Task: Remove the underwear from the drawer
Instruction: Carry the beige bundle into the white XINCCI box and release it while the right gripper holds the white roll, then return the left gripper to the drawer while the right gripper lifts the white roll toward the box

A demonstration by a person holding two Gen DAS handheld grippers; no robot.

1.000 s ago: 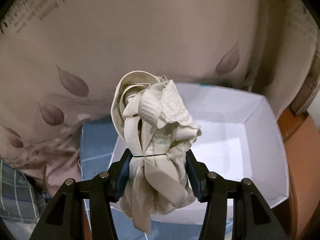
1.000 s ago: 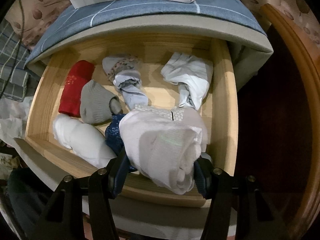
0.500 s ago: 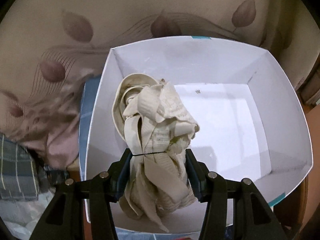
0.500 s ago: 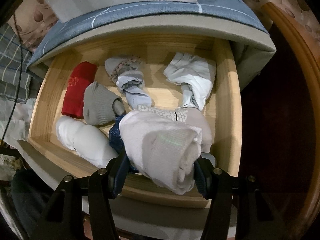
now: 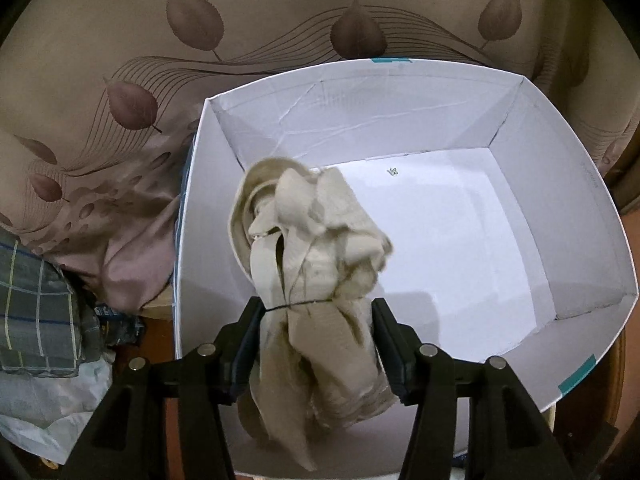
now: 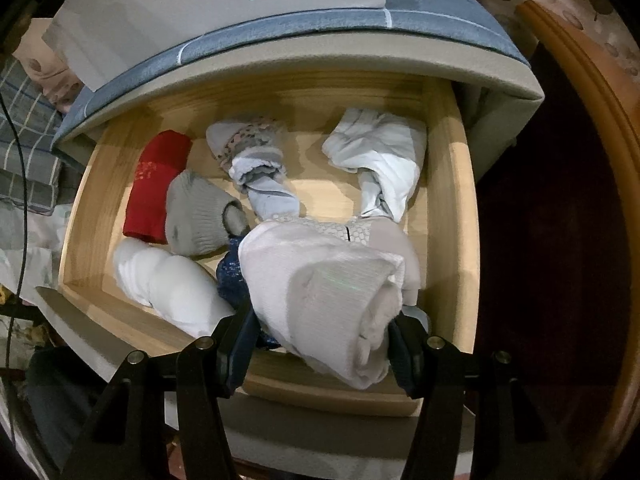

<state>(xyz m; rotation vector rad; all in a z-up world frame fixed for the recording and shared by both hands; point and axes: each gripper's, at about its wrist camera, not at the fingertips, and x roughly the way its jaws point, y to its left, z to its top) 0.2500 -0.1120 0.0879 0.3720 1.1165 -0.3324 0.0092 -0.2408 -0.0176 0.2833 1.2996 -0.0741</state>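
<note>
My left gripper [image 5: 318, 320] is shut on a bundle of beige underwear [image 5: 312, 248] and holds it over the left part of an open white cardboard box [image 5: 592, 208]. My right gripper [image 6: 320, 336] is shut on a rolled pale pink underwear [image 6: 332, 292] and holds it above the front of the open wooden drawer [image 6: 452, 216]. In the drawer lie a red roll [image 6: 154, 188], a grey roll [image 6: 200, 216], a white roll [image 6: 168, 284], a light blue patterned piece [image 6: 256, 160], a white piece [image 6: 380, 160] and a dark blue piece [image 6: 230, 276].
The white box, marked XINCCI [image 6: 224, 4], stands on a blue-grey cloth [image 6: 432, 20] on top of the cabinet. A beige leaf-print curtain [image 5: 200, 40] hangs behind it. Checked fabric [image 5: 32, 312] lies at the left. A brown wooden frame [image 6: 600, 160] runs along the right.
My left gripper has carried the beige underwear from in front of the box to over its inside. My right gripper has lifted the pink roll slightly back from the drawer.
</note>
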